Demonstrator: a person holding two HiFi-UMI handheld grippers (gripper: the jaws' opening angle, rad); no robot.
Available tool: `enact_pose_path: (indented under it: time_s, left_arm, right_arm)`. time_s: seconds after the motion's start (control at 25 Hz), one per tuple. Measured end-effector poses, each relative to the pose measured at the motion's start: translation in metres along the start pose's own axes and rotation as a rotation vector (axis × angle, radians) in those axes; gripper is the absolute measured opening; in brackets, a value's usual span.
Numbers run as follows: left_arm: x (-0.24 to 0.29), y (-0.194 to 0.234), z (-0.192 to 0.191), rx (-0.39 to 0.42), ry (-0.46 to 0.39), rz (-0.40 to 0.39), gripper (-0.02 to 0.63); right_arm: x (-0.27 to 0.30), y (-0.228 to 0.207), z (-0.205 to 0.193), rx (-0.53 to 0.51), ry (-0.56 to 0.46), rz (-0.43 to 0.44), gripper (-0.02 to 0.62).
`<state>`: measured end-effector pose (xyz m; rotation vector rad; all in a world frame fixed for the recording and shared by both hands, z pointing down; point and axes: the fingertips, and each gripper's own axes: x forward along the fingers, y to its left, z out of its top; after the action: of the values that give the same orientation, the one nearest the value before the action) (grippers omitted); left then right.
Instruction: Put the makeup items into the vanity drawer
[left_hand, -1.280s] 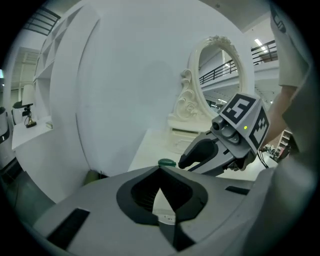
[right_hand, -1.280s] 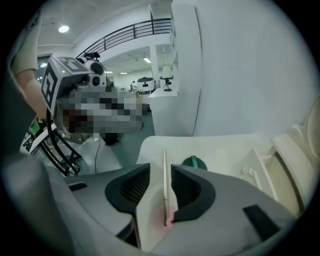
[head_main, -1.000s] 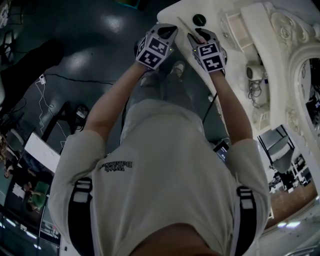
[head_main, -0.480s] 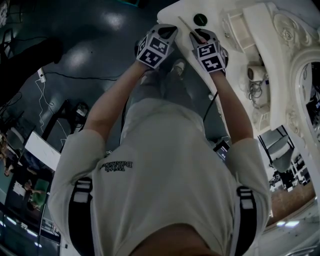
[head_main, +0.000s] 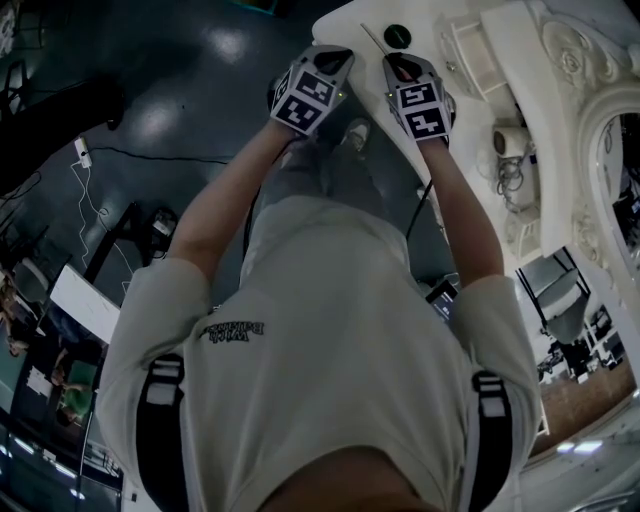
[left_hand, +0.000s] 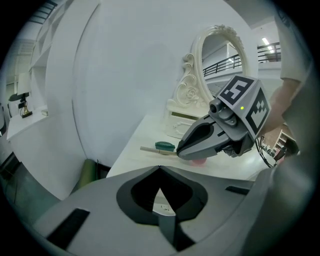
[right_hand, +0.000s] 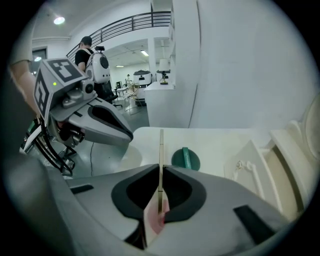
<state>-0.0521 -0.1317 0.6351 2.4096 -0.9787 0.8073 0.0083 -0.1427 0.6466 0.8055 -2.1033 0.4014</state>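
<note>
Here, both grippers sit at the near edge of the white vanity tabletop (head_main: 440, 25), side by side and pointing down at it. The right gripper (right_hand: 160, 172) is clenched on a slim beige stick (right_hand: 161, 145). Its jaws have just been closing, and the stick stands between them, pinched near its lower end. The rest of the stick runs straight ahead over the tabletop. A pink patch (right_hand: 157, 221) shows low in the gap just under the grip; whether it belongs to the stick cannot be told.

The left gripper (left_hand: 160, 170) hovers just left of the right one, off the table's edge. Its jaw tips meet and there is nothing between them.

A round dark green compact (right_hand: 185, 159) lies on the tabletop just to the right of the stick's far half, close beside it. Beyond it, further right, stands a small white drawer unit (right_hand: 260, 167) with a looped handle on its front, set against the base of the ornate white mirror frame (left_hand: 200, 65). Both makeup items are out on the tabletop and neither is in a drawer.

The person wears a pale T-shirt (head_main: 330, 330) with dark shoulder straps.
</note>
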Motion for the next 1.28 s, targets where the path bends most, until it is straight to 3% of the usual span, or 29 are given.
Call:
enact_pose_path:
  time_s: [0.2,0.72,1.28]
  left_arm:
    - [-0.013,-0.004,0.024,0.104,-0.040,0.032,0.014]
    - [-0.085,-0.016,0.115,0.146,-0.199,0.090,0.014]
    - [-0.206,-0.066,0.228,0.256,-0.500,0.114,0.014]
  right_arm:
    - [-0.026,-0.003,0.024,0.020,-0.072,-0.019,0.025]
    - [-0.150,-0.021,0.095,0.060,-0.332,-0.140,0.025]
    - [-0.320,0.010,0.148,0.009,-0.659,-0.256,0.025]
